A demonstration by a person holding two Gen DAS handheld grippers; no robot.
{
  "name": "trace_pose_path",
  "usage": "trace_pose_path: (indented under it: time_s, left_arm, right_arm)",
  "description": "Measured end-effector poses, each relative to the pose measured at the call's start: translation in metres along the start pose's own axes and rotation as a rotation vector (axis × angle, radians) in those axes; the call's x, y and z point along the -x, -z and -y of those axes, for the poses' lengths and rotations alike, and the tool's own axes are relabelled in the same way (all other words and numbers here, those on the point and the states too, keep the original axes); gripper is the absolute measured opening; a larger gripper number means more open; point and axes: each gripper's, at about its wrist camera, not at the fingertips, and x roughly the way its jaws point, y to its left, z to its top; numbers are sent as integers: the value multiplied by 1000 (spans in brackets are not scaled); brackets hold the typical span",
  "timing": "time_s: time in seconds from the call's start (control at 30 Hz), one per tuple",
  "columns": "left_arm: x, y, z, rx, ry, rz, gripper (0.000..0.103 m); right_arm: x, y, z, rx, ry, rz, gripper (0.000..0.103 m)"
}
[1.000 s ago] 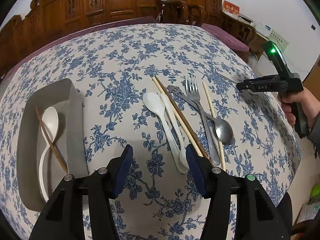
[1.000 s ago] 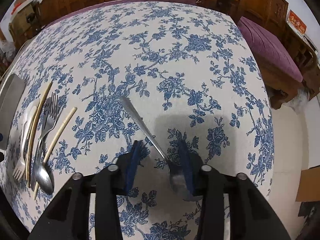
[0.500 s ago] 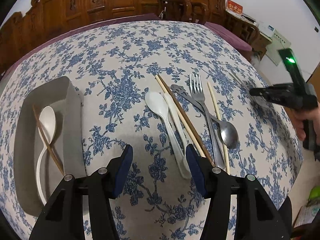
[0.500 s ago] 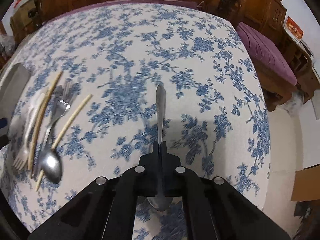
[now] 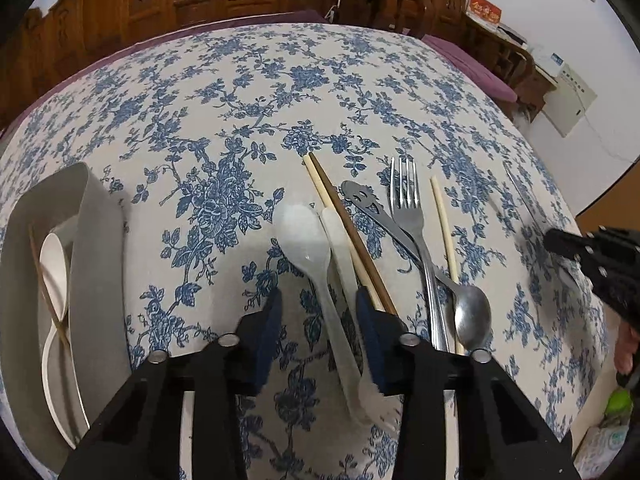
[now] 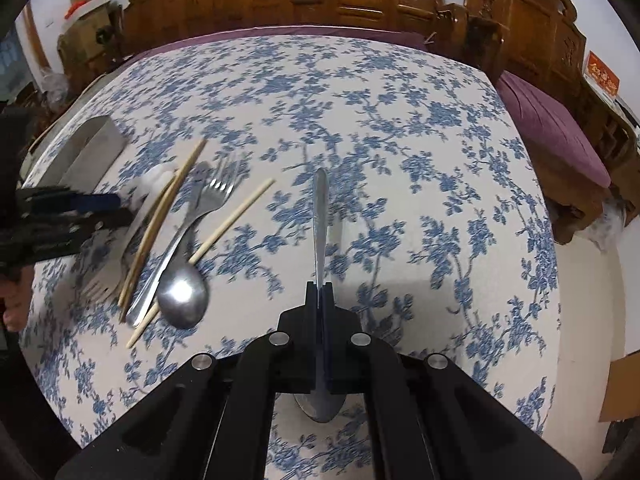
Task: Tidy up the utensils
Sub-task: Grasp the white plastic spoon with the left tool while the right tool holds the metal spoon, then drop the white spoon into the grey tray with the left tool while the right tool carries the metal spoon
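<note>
Left hand-held gripper (image 5: 318,320) is narrowing over the clear plastic spoon (image 5: 316,276); its jaws have just been closing from the wider spread of a second ago, and the spoon's handle is lying between the blue pads (image 5: 270,332) without either pad visibly pressing on it yet; the gripper is sitting lower and closer to the utensil cluster than before. Right hand-held gripper (image 6: 320,292) is clamping a metal spoon (image 6: 320,216) tight, jaws fully together; a second ago the jaws were standing apart around this spoon as it lay slanted on the desk (image 6: 400,128); now the handle is pointing straight ahead and casting a shadow beside itself, the bowl showing under the jaws. Cluster is lying as before on the floral cloth: a plastic fork (image 5: 340,240) just beside the clear spoon, a chopstick pair (image 5: 340,216), a metal fork (image 5: 412,216), a second metal spoon (image 5: 470,314) and a lone pale chopstick (image 5: 442,216). Grey tray (image 5: 96,264) at the left is holding a white spoon (image 5: 54,256) and a brown chopstick (image 5: 44,280), unchanged.
</note>
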Motion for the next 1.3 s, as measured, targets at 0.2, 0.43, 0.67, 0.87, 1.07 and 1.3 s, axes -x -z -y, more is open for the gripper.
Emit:
trace_pose_path:
  time_s: [0.2, 0.43, 0.67, 0.87, 1.07, 1.3]
  left_arm:
    - [-10, 0, 1, -6, -48, -24, 25]
    - [-8, 2, 1, -2, -52, -29, 7]
    - [18, 7, 2, -31, -57, 23, 6]
    - [57, 5, -2, -48, -52, 90, 6]
    - [92, 3, -14, -49, -56, 144, 6]
    - [116, 6, -37, -36, -70, 172, 6]
  right_arm:
    - [6, 3, -12, 22, -18, 14, 3]
    - [15, 3, -26, 37, -35, 30, 3]
    - [27, -1, -49, 57, -55, 55, 3]
    - [40, -10, -71, 62, -78, 84, 3]
    - [53, -21, -97, 74, -109, 114, 3]
    - [64, -33, -124, 88, -139, 143, 3]
